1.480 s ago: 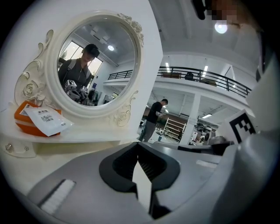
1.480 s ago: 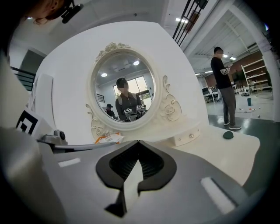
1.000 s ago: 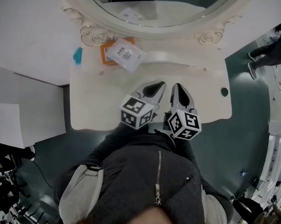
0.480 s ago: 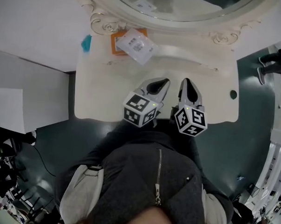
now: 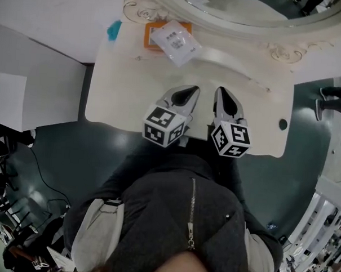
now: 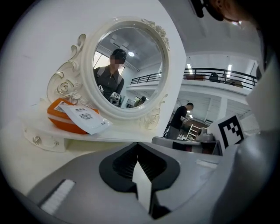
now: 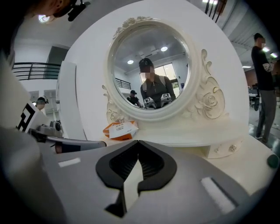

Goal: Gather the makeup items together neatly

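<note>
1. Over the front of the vanity table (image 5: pixel 118 102), the left gripper (image 5: pixel 190 92) and right gripper (image 5: pixel 223 92) are held side by side; each is closed tip to tip, with nothing gripped;
2. the orange box (image 5: pixel 154 31), with a white packet (image 5: pixel 178 41) laid across it, is seen on the raised shelf under the mirror (image 6: pixel 140 57), well apart from both;
3. the loose packet could be shoved off the box if it is reached with unopened jaws; the mirror frame close behind could be knocked.
</note>
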Tool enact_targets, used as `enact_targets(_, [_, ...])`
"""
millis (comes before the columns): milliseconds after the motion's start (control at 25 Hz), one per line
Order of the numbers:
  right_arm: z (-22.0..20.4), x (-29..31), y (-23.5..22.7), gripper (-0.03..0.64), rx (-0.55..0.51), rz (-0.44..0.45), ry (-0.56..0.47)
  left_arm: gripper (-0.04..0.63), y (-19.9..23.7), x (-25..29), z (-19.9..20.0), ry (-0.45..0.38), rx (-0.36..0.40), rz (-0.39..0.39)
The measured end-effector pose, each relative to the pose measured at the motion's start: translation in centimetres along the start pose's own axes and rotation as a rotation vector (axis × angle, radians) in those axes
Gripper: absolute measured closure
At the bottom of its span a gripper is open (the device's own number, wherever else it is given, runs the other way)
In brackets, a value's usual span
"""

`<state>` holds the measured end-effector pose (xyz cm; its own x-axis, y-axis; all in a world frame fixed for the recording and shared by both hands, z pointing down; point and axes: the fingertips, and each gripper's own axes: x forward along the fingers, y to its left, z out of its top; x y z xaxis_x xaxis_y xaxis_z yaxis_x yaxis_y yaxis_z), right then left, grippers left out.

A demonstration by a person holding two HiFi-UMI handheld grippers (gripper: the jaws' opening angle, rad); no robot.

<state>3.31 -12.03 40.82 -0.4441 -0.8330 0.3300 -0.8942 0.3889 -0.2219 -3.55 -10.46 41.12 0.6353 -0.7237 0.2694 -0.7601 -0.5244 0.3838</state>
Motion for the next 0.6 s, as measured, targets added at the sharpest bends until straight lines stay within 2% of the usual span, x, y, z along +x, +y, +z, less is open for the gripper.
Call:
enact_targets(160, [-0.1,1.4,0.9,0.612,-0.023,0.082,0.04,0.586,1.8,-1.2,0.2,-0.03,-0.016,0.102])
enact_targets(600, [-3.6,5.1,6.2,0.591,-0.143,0.418,0.258,0.586,5.7,-5.7,-1.5,-0.073,-0.101,0.331])
